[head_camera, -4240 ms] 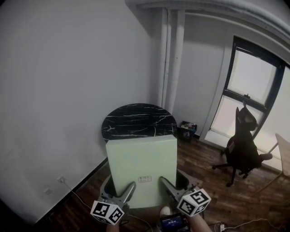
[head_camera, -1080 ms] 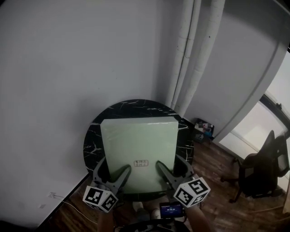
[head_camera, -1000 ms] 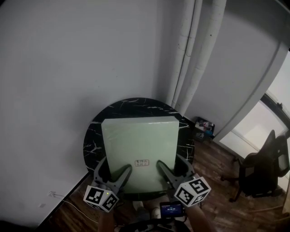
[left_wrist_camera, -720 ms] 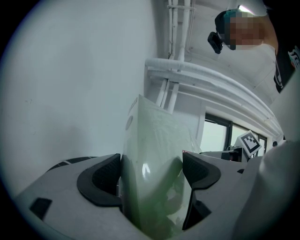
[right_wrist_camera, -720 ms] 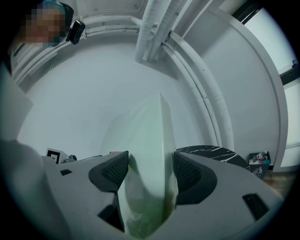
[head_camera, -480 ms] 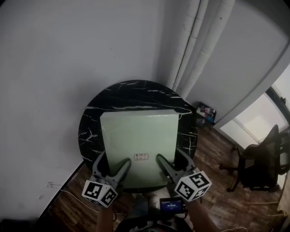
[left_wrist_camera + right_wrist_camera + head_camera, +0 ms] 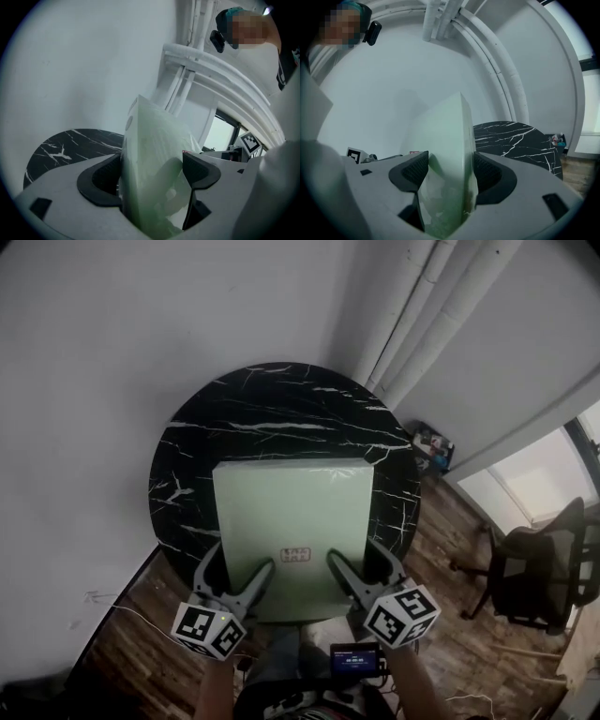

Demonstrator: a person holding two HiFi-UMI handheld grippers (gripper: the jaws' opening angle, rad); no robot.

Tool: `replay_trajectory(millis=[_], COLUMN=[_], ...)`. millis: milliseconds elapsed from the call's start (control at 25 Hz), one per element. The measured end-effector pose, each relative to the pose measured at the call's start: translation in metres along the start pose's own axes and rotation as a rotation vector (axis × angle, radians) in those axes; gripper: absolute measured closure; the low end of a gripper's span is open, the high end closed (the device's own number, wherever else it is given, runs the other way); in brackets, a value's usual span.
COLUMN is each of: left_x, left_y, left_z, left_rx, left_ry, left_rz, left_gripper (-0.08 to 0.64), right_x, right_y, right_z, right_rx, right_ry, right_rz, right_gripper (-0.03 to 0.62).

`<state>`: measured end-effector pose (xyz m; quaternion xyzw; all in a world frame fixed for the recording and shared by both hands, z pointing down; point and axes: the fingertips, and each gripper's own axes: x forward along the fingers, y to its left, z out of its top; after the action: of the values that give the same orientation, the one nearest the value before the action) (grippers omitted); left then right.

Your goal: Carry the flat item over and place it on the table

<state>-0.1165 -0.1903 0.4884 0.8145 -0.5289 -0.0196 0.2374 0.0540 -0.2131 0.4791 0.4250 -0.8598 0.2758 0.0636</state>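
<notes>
A pale green flat panel (image 7: pixel 291 521) is seen from above, held level over a round black tabletop (image 7: pixel 281 399) veined with white. The panel is gripped along its near edge by two grippers, one at each near corner. The left gripper (image 7: pixel 236 570) is clamped on the near left part of that edge, and the right gripper (image 7: pixel 359 564) on the near right part. In each gripper view the jaws are seen pressed against both faces of the panel, with its edge seated deep between them.

A hold at two spread points is judged to be used so that the wide panel is kept from tipping or twisting while it is carried. Most of the panel is placed over the near half of the tabletop, while its near edge reaches the near rim or slightly past it, which is likely meant to leave the grippers room beyond the rim. Whether the panel's underside is touching the tabletop cannot be told.

A small red-and-white label (image 7: pixel 296 556) is fixed near the panel's near edge, between the grippers. The tabletop is set close to a white wall, with white pipes (image 7: pixel 422 320) at the far right. A dark chair (image 7: pixel 530 568) is stood on the wooden floor, well apart to the right.
</notes>
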Motion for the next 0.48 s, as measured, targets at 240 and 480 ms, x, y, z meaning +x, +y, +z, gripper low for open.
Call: replay_trajectory(millis=[240, 480], left_x=[0.012, 0.024], left_y=[0.019, 0.035], left_z=[-0.037, -0.057], left_rx=[-0.038, -0.049], left_ry=[0.06, 0.102], left_rz=[0.005, 0.02], left_gripper=[0.155, 0.155], right_x=[0.017, 0.035], right_y=[-0.018, -0.034], right_z=[-0.034, -0.055], right_rx=[0.043, 0.063], right_ry=[0.083, 0.131], right_rz=[-0.024, -0.035], right_gripper=[0.331, 0.331])
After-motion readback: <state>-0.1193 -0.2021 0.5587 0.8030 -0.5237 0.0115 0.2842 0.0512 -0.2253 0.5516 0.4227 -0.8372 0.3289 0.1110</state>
